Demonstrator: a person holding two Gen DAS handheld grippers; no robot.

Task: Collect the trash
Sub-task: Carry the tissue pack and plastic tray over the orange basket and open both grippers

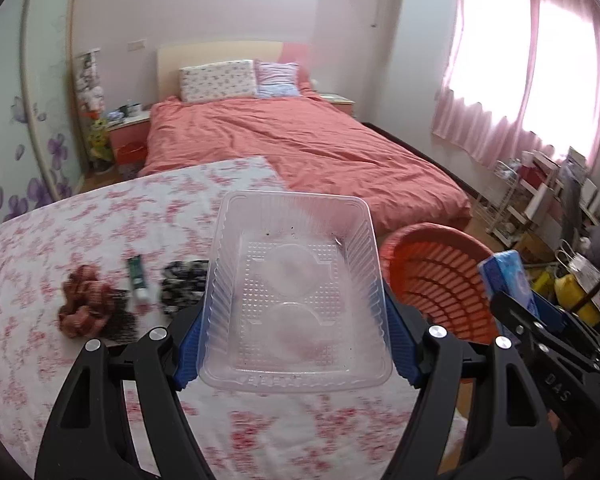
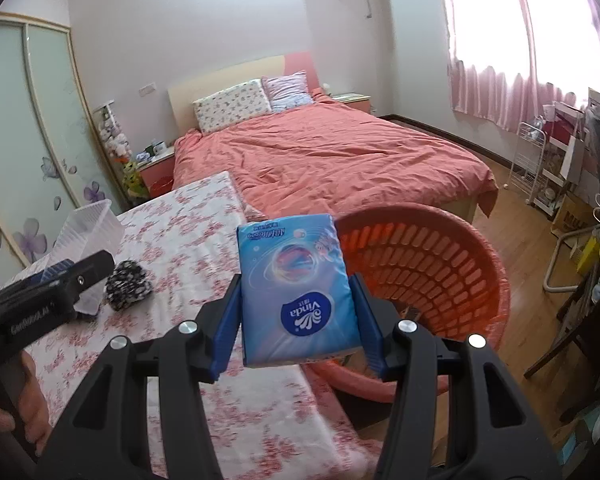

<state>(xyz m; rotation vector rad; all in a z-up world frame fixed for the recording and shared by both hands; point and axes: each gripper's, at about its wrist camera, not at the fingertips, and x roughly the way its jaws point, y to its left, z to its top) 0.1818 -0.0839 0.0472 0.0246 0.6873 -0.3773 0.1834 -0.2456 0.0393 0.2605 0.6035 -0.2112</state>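
Clear ribbed plastic tray (image 1: 296, 292) is sitting clamped across its width in our left gripper (image 1: 296, 344). We're squeezing a blue tissue pack (image 2: 298, 292) lengthwise in the right gripper (image 2: 300, 332). Orange slotted laundry basket (image 2: 428, 276) is lying at two o'clock, nearer the right hand, so probably dropping that first.

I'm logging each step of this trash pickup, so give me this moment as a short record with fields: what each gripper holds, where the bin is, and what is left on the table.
left gripper: shut on clear plastic tray, held by its long sides
right gripper: shut on blue Vinda tissue pack
bin: orange slotted basket, beside the table's right edge, just past the tissue pack
table: floral tablecloth
left on table: brown scrunchie, small green-and-white tube, black-and-white scrunchie
background: bed with coral duvet
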